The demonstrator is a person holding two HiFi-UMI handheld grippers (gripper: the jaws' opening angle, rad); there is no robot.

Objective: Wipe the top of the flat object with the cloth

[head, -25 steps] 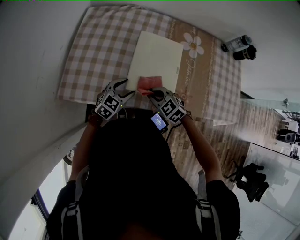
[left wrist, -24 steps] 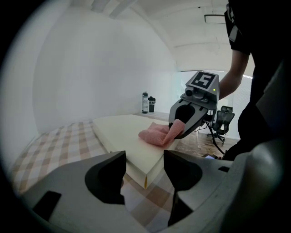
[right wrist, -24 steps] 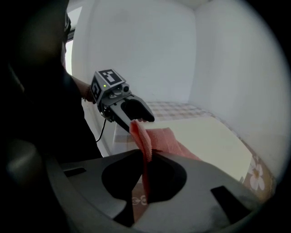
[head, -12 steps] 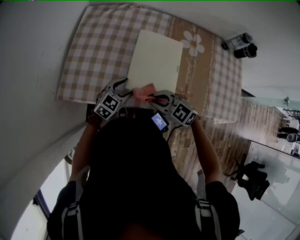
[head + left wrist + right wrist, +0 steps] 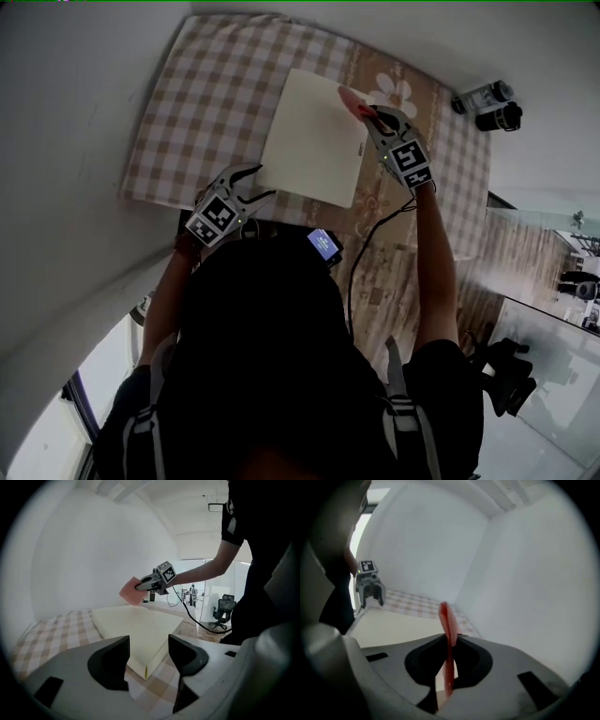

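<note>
Cream flat board point(image 5: 314, 136) lies on our checked tablecloth point(image 5: 197, 94) | pink cloth point(image 5: 350, 97) hangs at its far right corner, contact we cannot tell | our right gripper point(image 5: 367, 112) pinches the cloth edge-on | our left gripper point(image 5: 258, 183) gapes wide, holding nothing, just beside the board's near left corner

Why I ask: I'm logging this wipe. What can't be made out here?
Whether the cloth touches the board: too small in the head view; the right tool blocks it in the right gripper view.
Near edge of the table: head view, hidden by the person's head.
Dark items beside the table: too small to name.
</note>
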